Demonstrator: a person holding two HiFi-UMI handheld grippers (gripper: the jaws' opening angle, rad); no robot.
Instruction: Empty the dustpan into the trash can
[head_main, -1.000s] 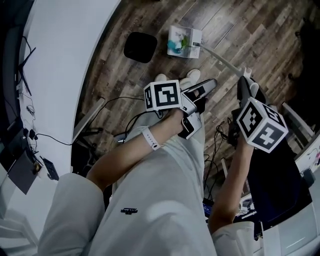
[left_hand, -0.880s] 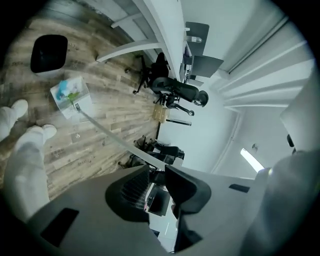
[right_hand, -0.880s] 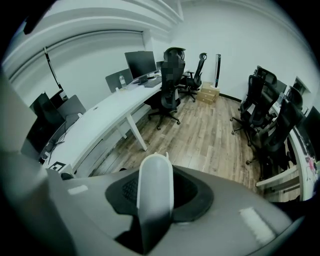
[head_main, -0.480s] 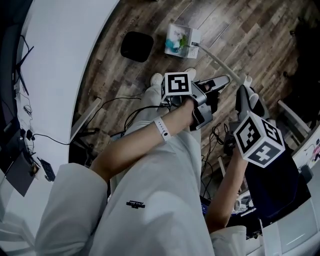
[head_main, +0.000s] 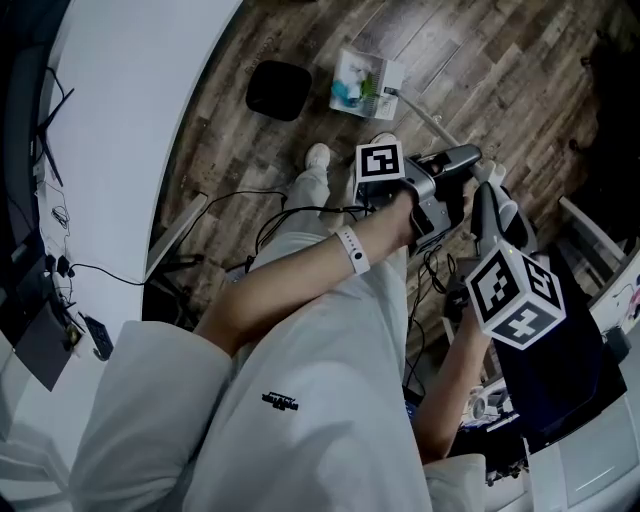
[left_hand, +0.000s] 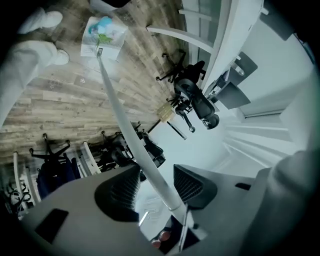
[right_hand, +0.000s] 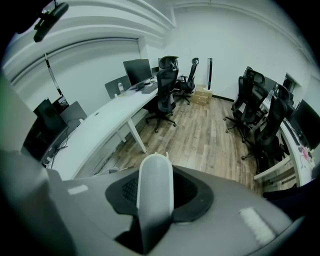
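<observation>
Dark wood-plank floor (head_main: 230, 170). Black round trash can (head_main: 278, 90) sits just left of the pale square plastic dustpan (head_main: 365, 85), not touching it. The dustpan's long white handle (left_hand: 120, 115) runs right, between the left gripper (left_hand: 155, 187) jaws, which have just been opening and are not pressing it. Right gripper (right_hand: 155, 195) is clamped on the handle's rounded white end (right_hand: 155, 170).

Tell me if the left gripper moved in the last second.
Yes: the left gripper went right, away from the bin; its jaws have just been opening, handle between them.
</observation>
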